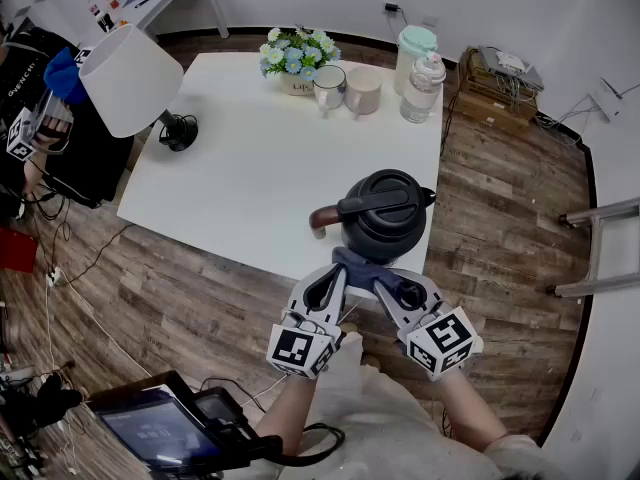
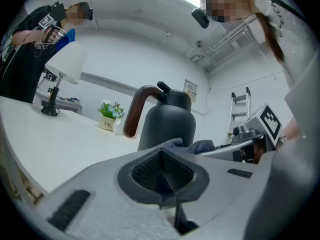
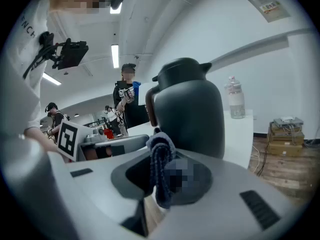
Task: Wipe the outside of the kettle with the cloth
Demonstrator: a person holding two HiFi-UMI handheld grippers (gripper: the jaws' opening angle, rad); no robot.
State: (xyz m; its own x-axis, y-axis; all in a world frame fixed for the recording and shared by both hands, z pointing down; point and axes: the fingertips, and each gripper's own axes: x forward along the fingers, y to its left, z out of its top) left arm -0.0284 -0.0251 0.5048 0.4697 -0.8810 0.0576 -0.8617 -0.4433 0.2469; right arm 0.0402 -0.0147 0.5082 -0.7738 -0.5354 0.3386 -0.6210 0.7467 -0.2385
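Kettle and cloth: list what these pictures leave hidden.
Kettle near wall, head view: behind the cloth, left gripper and right gripper.
Kettle base, both gripper views: cut off by each gripper's own body.
Cloth's spread, right gripper view: only a bunched fold between the fingers shows.

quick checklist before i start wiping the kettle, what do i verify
1. Right gripper shut on the cloth: ok.
2. Left gripper shut on the cloth's other end: ok, it seems.
3. Kettle upright on the table, lid on: ok.
4. Cloth against the kettle's wall: cannot tell.
5. Kettle well in from the table's edge: not ok, it stands near the corner and a push might slide it.
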